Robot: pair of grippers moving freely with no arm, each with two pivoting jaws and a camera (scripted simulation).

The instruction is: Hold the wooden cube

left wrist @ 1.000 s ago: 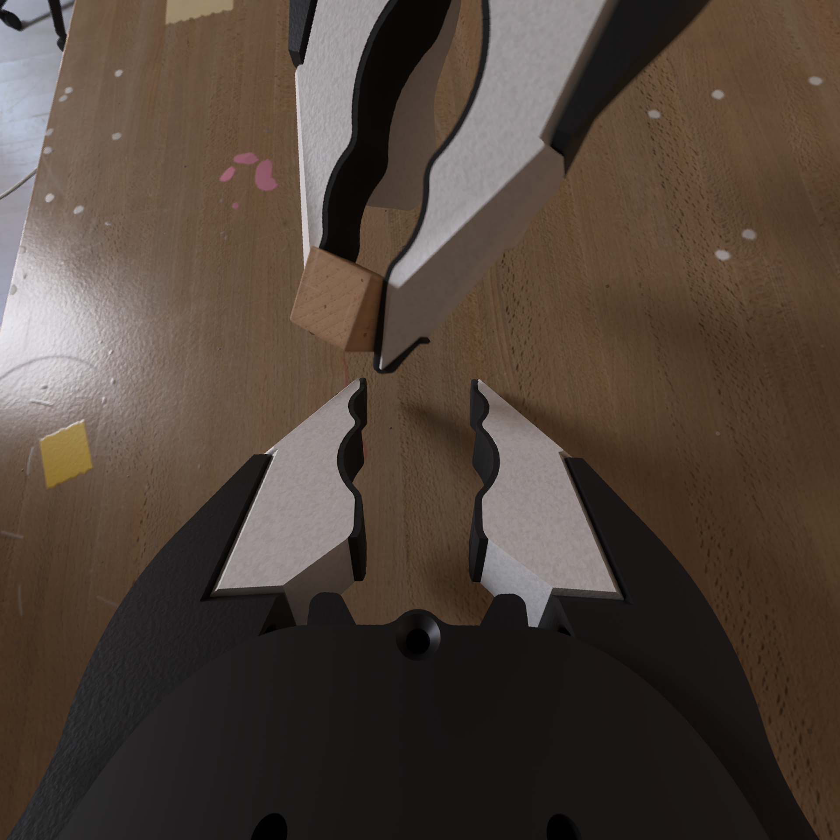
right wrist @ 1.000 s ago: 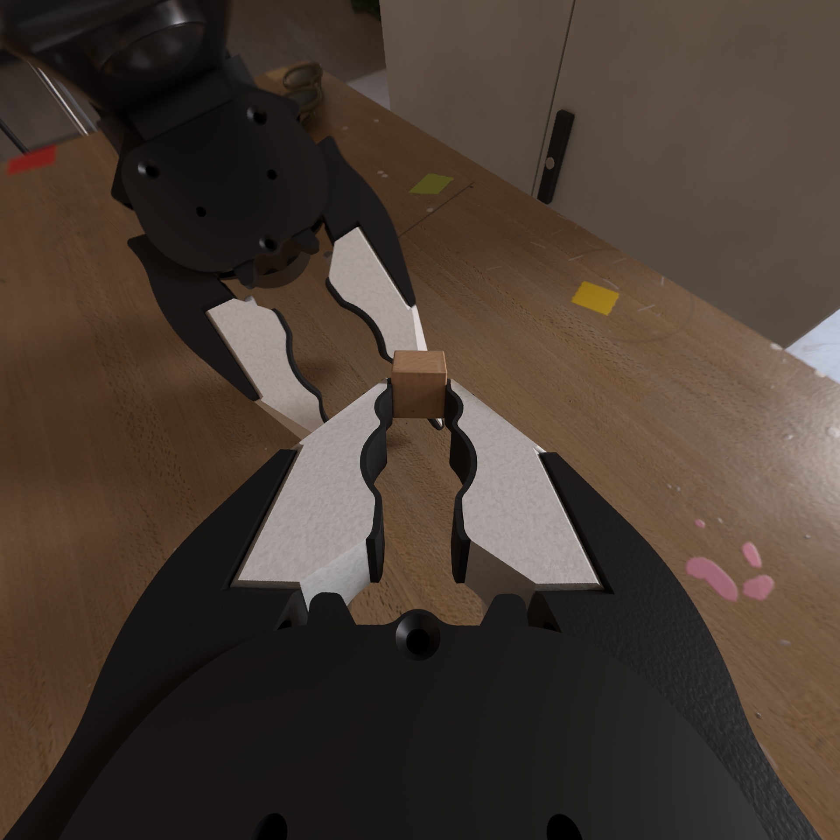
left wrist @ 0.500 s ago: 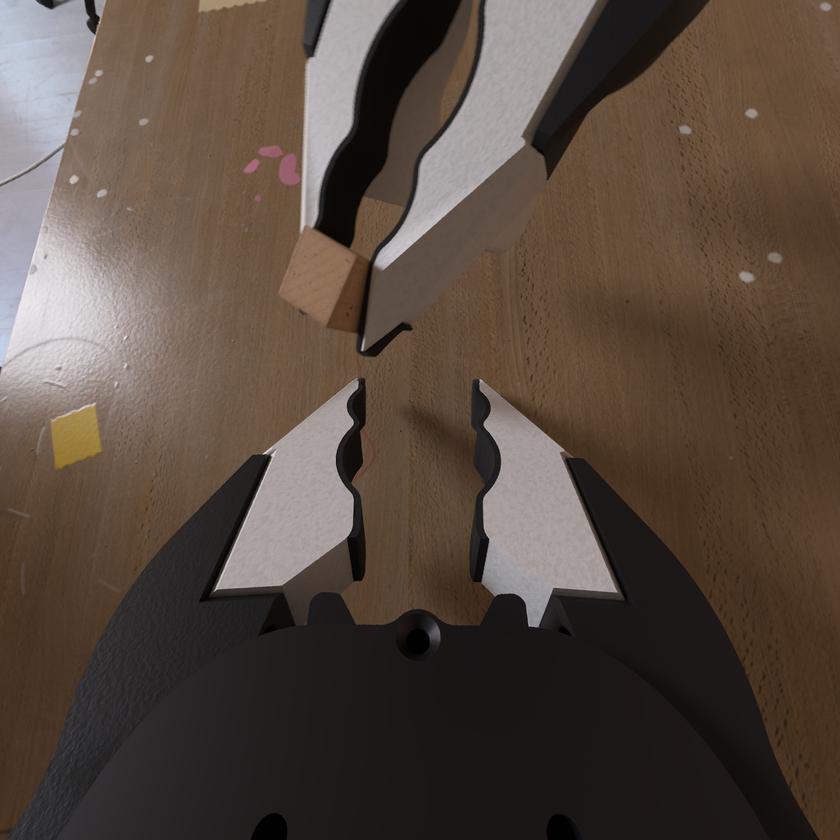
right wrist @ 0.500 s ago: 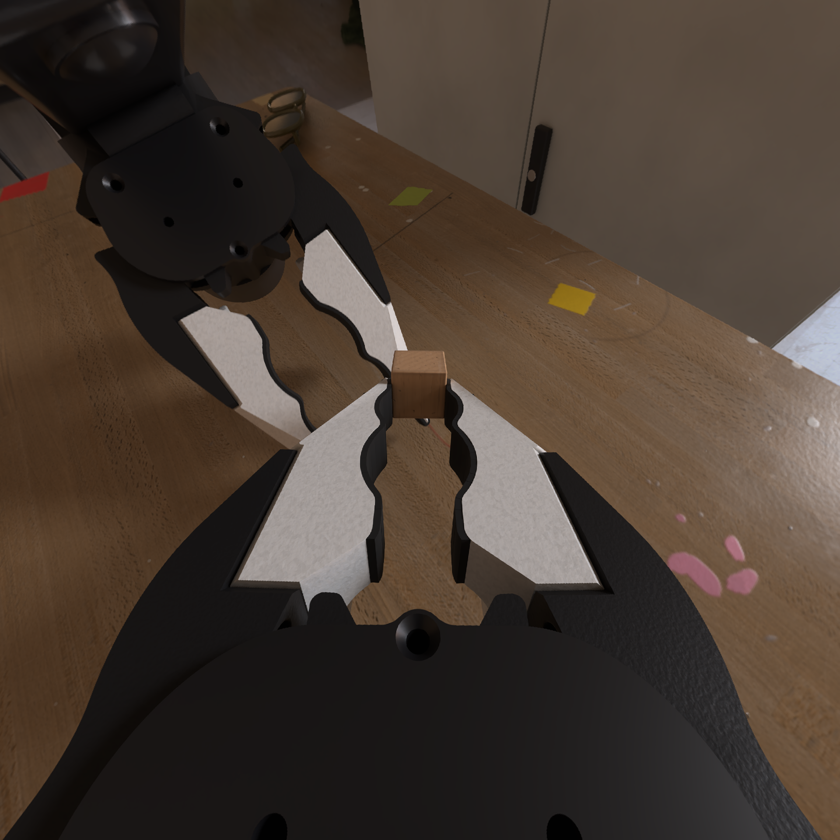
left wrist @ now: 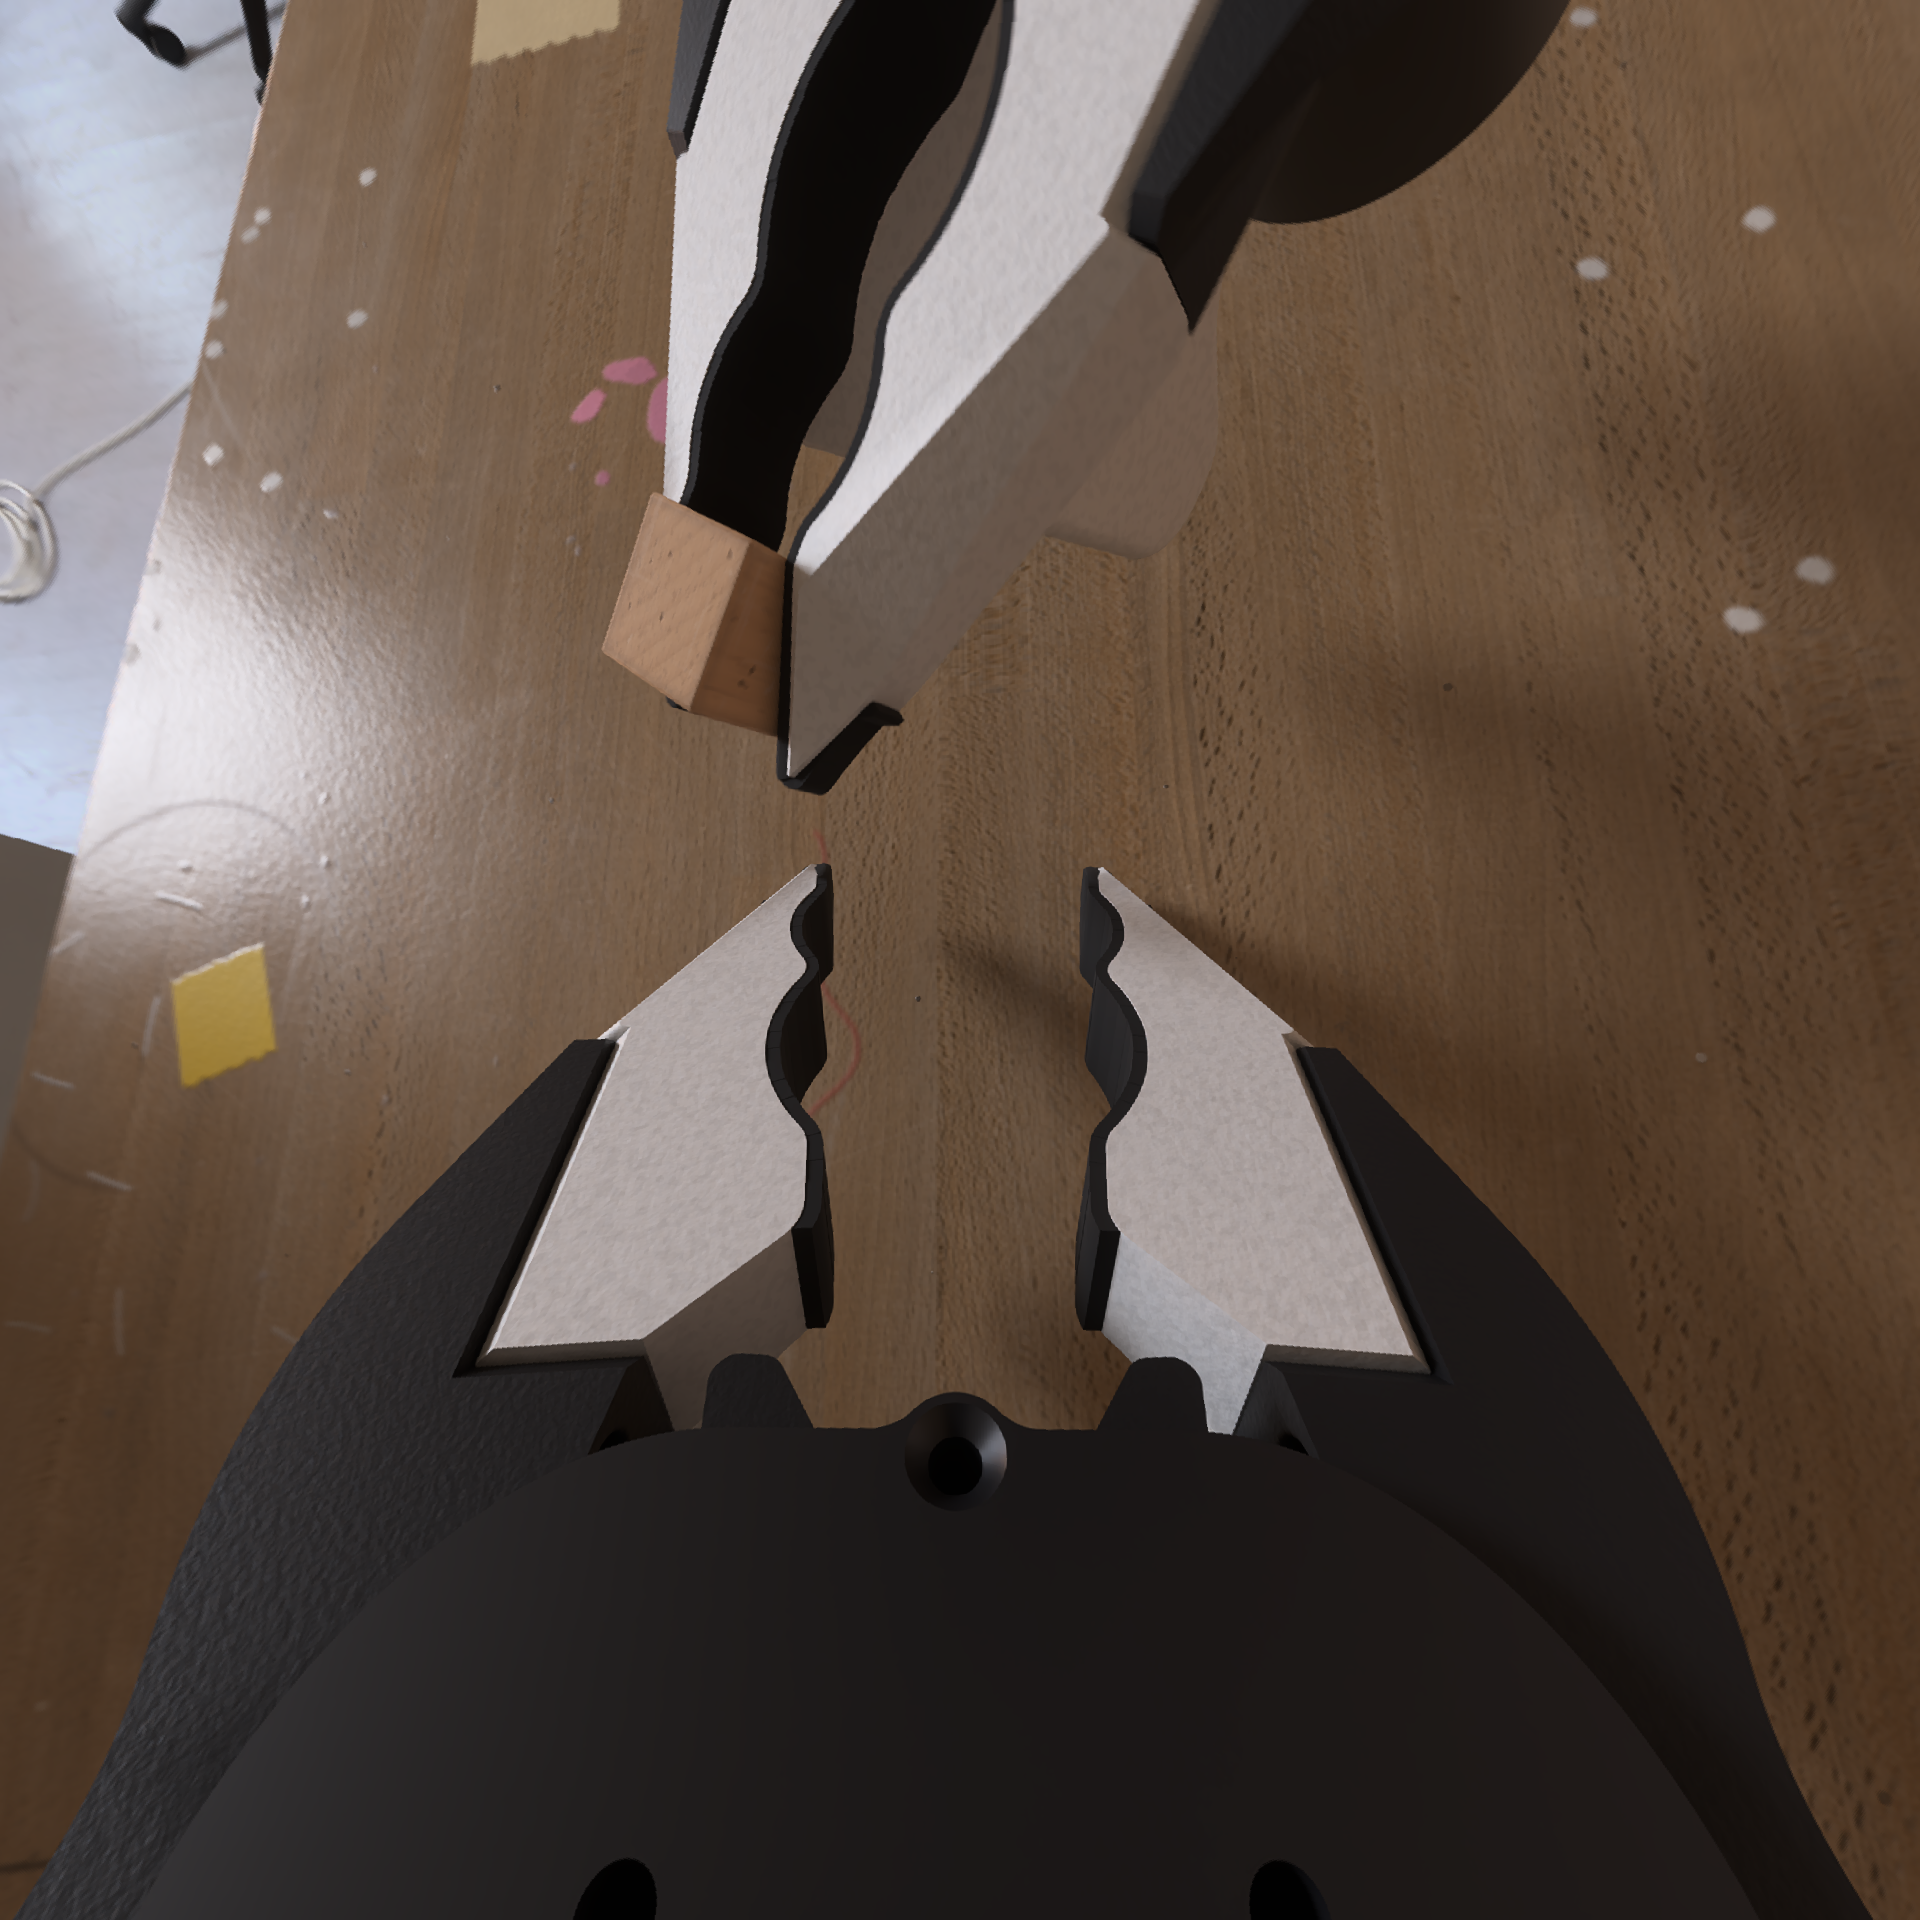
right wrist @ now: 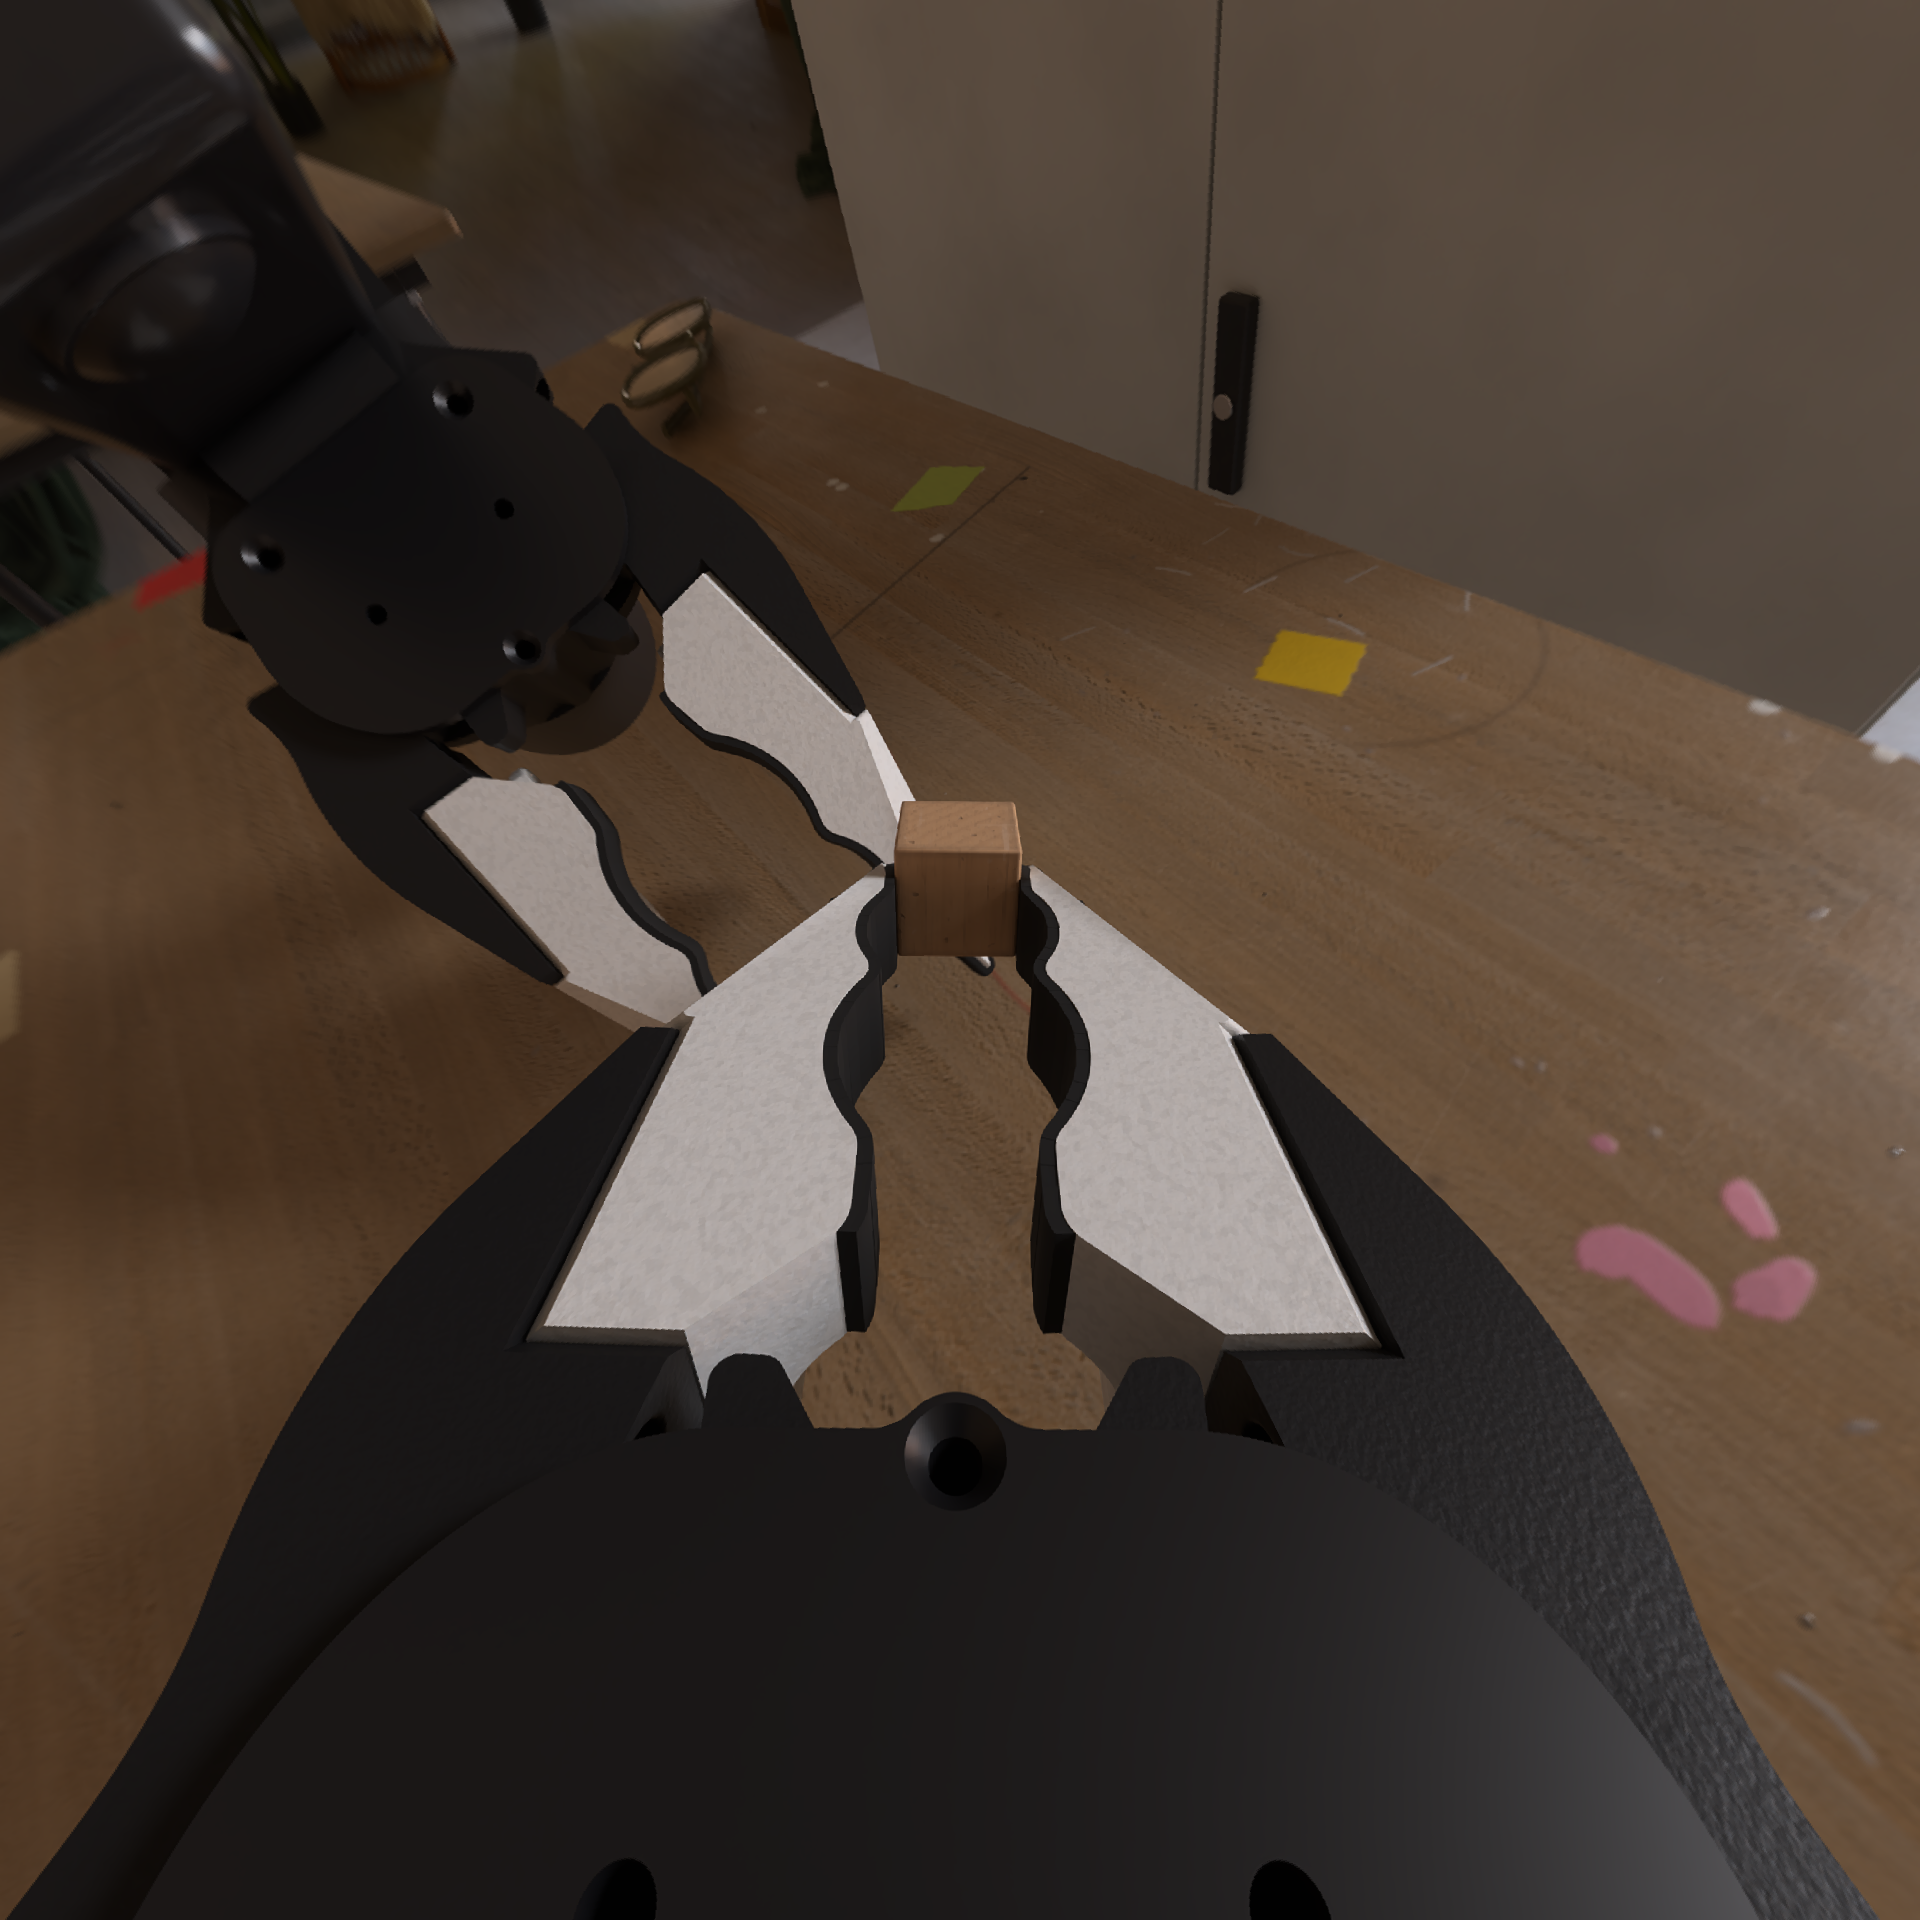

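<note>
The wooden cube (right wrist: 956, 878) is a small light-brown block clamped between the tips of my right gripper (right wrist: 956, 894), which is shut on it and holds it a little above the wooden table (right wrist: 1351, 935). In the left wrist view the cube (left wrist: 691, 623) sits at the tip of the right gripper (left wrist: 743, 727), which reaches down from the top. My left gripper (left wrist: 956, 883) is open and empty, its tips just short of the right gripper's tips. In the right wrist view the left gripper (right wrist: 764, 920) is at the left, one finger passing just behind the cube.
Flat marks on the table are a yellow tape square (right wrist: 1311, 662), a green tape piece (right wrist: 938, 486) and pink paint blotches (right wrist: 1662, 1273). Eyeglasses (right wrist: 670, 358) lie at the far edge. A beige cabinet (right wrist: 1455, 312) stands behind. The table's edge runs along the left (left wrist: 156, 582).
My right gripper has risen a little with the cube still clamped, and the table has dropped away in both views. My left gripper has stayed open and empty.
</note>
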